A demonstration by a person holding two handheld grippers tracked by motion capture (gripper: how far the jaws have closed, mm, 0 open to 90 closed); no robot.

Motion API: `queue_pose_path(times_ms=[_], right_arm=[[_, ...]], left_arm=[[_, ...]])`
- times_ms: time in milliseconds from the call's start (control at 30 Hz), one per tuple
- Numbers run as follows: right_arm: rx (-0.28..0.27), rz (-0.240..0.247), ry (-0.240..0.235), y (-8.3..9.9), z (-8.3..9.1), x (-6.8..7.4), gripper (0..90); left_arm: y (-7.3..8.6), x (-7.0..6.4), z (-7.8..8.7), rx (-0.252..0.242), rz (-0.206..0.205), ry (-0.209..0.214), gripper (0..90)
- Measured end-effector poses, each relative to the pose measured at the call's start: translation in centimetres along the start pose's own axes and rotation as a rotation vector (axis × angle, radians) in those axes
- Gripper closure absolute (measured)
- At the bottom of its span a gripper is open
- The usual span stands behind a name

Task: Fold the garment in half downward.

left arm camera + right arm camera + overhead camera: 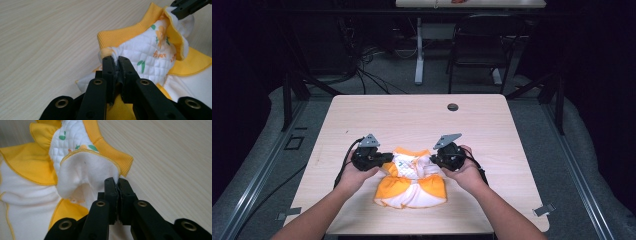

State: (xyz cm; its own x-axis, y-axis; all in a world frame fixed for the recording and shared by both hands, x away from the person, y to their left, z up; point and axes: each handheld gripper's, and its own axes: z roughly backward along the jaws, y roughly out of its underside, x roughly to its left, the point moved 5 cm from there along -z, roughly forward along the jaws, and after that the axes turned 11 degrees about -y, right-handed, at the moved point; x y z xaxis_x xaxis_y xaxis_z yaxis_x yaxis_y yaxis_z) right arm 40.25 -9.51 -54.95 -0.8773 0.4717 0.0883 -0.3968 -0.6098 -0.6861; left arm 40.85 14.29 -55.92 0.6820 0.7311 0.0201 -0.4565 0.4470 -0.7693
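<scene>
I see baby garment: soft cloth, white quilted panel, ribbed yellow collar band, fleecy matt inside. Table: pale wood-grain laminate, smooth, slight sheen. My left gripper and right gripper: matt black plastic jaws, brass-coloured metal eyelets.

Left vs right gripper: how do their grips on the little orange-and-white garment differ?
The left gripper pinches a bunched fold of printed quilted fabric below the orange ribbed collar; the right gripper pinches the plain white lining at an orange-stitched edge. In the high view the left gripper is at the garment's left shoulder, the right gripper at its right. Both are shut on cloth, lifting the top while the skirt lies on the table.
</scene>
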Motion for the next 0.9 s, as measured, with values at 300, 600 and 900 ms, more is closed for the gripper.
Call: queue_pose_path(times_ms=[300, 600, 900], right_arm=[[-0.009, -0.024, -0.033, 1.5, -0.2, 1.0, 84.6], [-0.053, -0.049, -0.047, 1.4, 0.9, 1.5, 73.7], [-0.102, -0.057, -0.027, 0.3, 2.4, 0.8, 72.9]], left_arm=[[1.5, -0.9, 0.0, 0.015, -0.009, 0.027, 82.1], [1.3, -1.0, 0.9, 0.009, 0.021, 0.042, 70.4], [-0.5, 0.0, 1.8, -0.004, 0.019, 0.004, 71.4]])
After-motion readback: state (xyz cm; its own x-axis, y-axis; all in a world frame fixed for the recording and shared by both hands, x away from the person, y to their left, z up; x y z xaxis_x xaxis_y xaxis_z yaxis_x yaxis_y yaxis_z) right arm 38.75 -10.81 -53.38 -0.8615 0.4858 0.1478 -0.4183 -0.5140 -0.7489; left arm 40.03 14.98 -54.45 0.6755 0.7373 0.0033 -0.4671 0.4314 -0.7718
